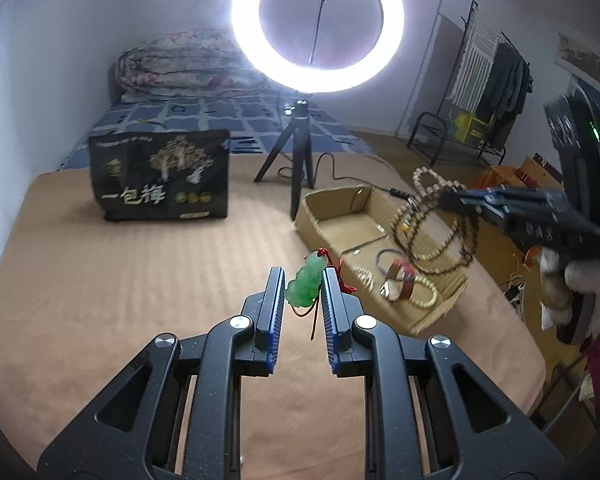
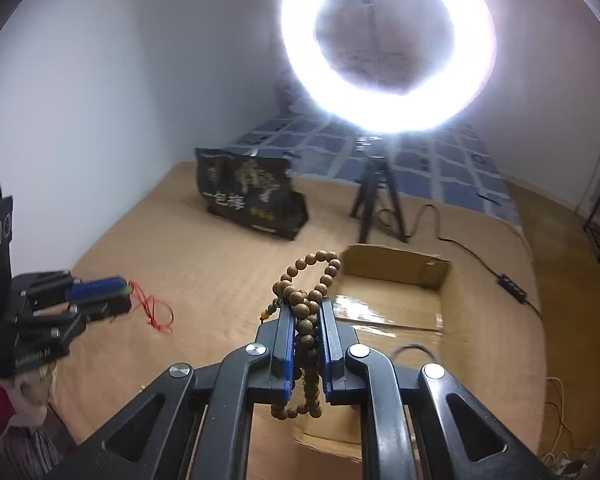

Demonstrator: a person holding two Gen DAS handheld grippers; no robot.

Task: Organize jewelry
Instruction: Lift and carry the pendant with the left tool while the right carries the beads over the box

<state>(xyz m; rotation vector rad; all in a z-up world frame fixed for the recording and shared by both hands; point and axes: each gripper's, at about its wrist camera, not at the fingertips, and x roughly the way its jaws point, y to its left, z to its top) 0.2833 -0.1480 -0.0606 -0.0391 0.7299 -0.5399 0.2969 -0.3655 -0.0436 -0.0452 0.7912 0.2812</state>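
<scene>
Spread across both views: a tan bed cover (image 1: 100, 280) carrying a lit ring light (image 1: 317, 26) on its tripod, a black printed bag (image 1: 160, 176) and an open cardboard box (image 1: 364, 208).

In the box, already lying loose: a pale bead bracelet (image 1: 418, 294), a red-brown bangle (image 1: 402, 280) and a thin dark ring; finer detail too blurred to name.

Held aloft beside the box by the right gripper (image 2: 306, 332), jaws pinched nearly together on a wooden bead strand (image 2: 308, 300), coils hanging above and below the pads. Light, limp, prone to swing and tangle; probably best taken across several coils at once.

Held above the bed by the left gripper (image 1: 302, 292), jaws narrow, clamped on a green jade pendant (image 1: 306, 284) with red cord (image 1: 340, 276) trailing beneath. Small, hard, smooth, likely slippery and chippable; grip across the flat faces seems safest, with a low release.

Cut off: box's near end under the right gripper, pendant's carving, the person beyond a gloved hand (image 1: 572, 284).
</scene>
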